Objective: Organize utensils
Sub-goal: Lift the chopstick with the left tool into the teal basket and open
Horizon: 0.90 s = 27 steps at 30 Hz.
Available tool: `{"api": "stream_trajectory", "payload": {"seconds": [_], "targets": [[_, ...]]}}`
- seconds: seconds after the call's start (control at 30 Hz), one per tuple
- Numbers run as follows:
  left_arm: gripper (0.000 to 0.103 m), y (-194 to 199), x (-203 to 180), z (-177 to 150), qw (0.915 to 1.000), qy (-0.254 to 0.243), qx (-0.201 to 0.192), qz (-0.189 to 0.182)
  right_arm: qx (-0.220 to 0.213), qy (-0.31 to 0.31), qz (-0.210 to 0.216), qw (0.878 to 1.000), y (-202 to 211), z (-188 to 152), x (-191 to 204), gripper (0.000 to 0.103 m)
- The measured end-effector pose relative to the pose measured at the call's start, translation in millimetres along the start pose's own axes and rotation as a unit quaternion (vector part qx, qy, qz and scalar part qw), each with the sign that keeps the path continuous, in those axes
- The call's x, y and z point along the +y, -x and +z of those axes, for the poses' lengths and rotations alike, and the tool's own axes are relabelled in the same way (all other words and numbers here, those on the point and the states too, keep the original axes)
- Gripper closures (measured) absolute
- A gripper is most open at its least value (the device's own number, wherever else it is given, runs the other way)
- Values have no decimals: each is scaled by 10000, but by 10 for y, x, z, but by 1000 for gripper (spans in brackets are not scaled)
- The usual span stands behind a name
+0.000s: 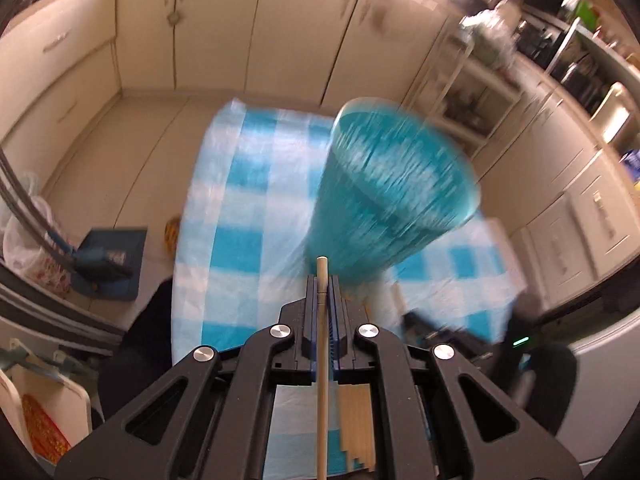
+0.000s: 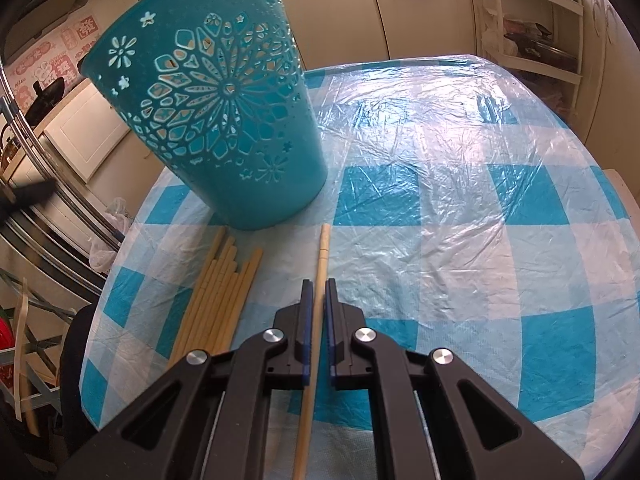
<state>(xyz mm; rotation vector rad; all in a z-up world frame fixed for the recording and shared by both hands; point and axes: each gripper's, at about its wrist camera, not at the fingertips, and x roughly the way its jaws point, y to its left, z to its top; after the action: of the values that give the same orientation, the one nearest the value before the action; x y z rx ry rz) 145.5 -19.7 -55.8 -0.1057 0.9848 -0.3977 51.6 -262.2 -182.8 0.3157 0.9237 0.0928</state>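
Note:
A teal cut-out basket (image 2: 216, 108) stands on the checked table (image 2: 460, 208). It is blurred in the left wrist view (image 1: 384, 192). My left gripper (image 1: 323, 280) is shut on a wooden chopstick (image 1: 322, 340), held high above the table just before the basket. My right gripper (image 2: 316, 284) is low over the table, its jaws slightly apart around a single chopstick (image 2: 320, 264) that lies on the cloth. A bundle of several chopsticks (image 2: 218, 296) lies to its left, also showing under the left gripper (image 1: 356, 424).
Cream cabinets (image 1: 224, 36) line the far walls. White shelves (image 2: 532, 20) stand at the right. A metal rack (image 2: 52, 216) and a plastic bag (image 2: 108, 236) are beside the table's left edge. A blue box (image 1: 108, 260) sits on the floor.

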Motion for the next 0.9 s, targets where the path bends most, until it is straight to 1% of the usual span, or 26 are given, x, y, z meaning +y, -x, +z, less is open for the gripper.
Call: {"api": "stream_trajectory", "payload": {"seconds": [0.1,0.13,0.17,0.2,0.23,0.27,0.3,0.37,0.4,0.43,0.47,0.53,0.6,0.67,0.73,0.8,0.9], "targets": [[98,479,-213,317,9972,-96,-689,-274,-4,-28,32,10000,-1,5,-2,96],[98,568,-332,379,9957,-131,-861,-312,-6,-41,46,10000,-2,7,-6,96],[98,675,-422,449,9934,-166,-1075,-367,-8,-48,57,10000,-1,7,-13,96],[98,790,-488,553,9895,-199,-1369,-411,-12,-52,64,10000,-1,7,-17,96],[98,866,-614,597,9864,-220,-1590,-361,-18,-51,66,10000,0,6,-20,96],[98,947,-694,680,9802,-260,-1946,-268,-23,-46,65,10000,4,2,-22,96],[98,981,-769,726,9756,-278,-2165,-250,-31,-37,57,10000,4,0,-22,96],[98,1064,-965,821,9583,-286,-2843,-21,-44,-24,49,10000,6,-9,-21,96],[98,1031,-1034,881,9474,-311,-3182,139,-50,-29,52,10000,7,-11,-24,96],[98,1027,-1091,946,9413,-293,-3354,234,-53,-37,60,10000,7,-14,-28,96],[98,938,-1119,1012,9365,-290,-3483,303,-55,-43,66,10000,8,-18,-29,96],[98,757,-1130,1130,9321,-191,-3590,435,-55,-55,85,9999,13,-21,-41,96],[98,528,-1096,1209,9320,-110,-3581,552,-55,-70,100,9999,15,-20,-48,96],[98,262,-1024,1253,9347,10,-3489,684,-54,-72,106,9999,19,-15,-56,96],[98,45,-956,1245,9396,63,-3339,757,-54,-69,105,9999,20,-14,-57,96],[98,-118,-881,1181,9448,80,-3173,815,-49,-72,108,9999,18,-13,-55,96],[98,-296,-828,1051,9514,-19,-2936,933,-47,-55,92,9999,17,-14,-48,96]]}}
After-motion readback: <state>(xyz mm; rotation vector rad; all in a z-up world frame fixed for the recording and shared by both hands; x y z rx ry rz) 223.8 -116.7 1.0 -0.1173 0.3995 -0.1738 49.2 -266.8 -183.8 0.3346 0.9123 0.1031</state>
